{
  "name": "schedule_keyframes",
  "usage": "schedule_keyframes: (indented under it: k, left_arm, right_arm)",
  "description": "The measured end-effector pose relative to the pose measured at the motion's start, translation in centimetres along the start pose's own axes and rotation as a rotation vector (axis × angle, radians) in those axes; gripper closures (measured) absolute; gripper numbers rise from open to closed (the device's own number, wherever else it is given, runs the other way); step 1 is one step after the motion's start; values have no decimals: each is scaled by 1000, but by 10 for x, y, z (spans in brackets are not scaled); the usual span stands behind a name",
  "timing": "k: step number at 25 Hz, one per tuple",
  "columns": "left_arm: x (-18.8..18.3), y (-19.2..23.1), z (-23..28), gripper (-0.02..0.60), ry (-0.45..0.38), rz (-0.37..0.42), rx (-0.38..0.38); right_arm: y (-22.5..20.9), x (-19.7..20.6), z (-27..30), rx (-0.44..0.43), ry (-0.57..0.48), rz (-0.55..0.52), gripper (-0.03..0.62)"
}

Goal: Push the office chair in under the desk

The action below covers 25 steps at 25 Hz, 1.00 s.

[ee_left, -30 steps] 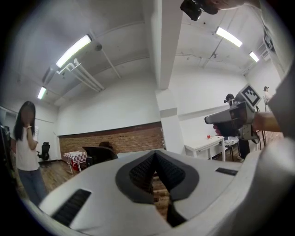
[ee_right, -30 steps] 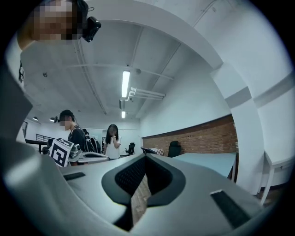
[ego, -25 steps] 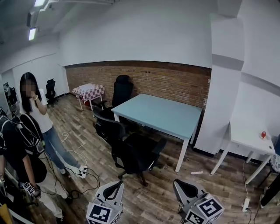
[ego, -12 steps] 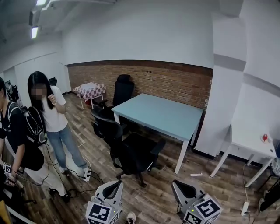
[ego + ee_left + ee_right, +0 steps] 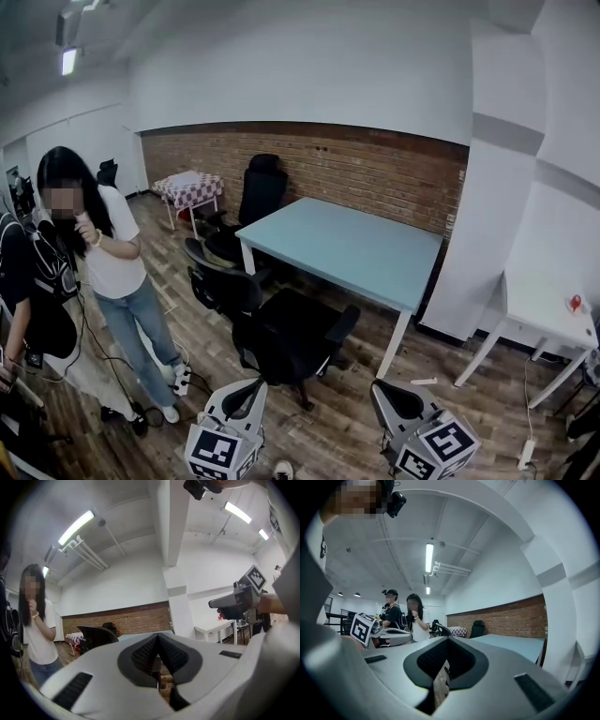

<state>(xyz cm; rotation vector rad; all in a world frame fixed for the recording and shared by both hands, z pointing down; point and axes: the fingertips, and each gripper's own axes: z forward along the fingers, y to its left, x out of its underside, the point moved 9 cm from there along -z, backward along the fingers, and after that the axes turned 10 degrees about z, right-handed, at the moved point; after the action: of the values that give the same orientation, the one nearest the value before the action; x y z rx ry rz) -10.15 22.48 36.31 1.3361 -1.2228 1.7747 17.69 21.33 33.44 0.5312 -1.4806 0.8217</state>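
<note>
At the bottom of the head view, the left hand-held gripper [image 5: 242,401] and the right hand-held gripper [image 5: 397,405] point level toward the office chair [image 5: 291,336]. Both gripper views show the jaws pressed together with nothing between them. Compared with a second ago, the chair and the light-blue worktop [image 5: 349,246] fill slightly more of the frame, which indicates that the wearer has advanced on them. The bystander [image 5: 111,267] in a white top has meanwhile shifted position at the left. The chair stands just beside the worktop's near edge, not yet tucked under, and well apart from both grippers. Judged stage: approach, with contact on the chair yet to be made before any push.
</note>
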Motion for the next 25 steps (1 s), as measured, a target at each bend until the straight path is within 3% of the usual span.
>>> schedule_keyframes:
  k: [13, 20, 25]
  left_arm:
    - [14, 89, 83, 561, 13, -5, 7]
    - [30, 125, 114, 555, 48, -36, -58]
    - [41, 154, 130, 547, 78, -51, -58]
  right_arm:
    - [-29, -19, 114, 13, -5, 14, 577]
    - [-42, -19, 155, 21, 10, 32, 577]
    - [-41, -20, 189, 15, 44, 36, 517]
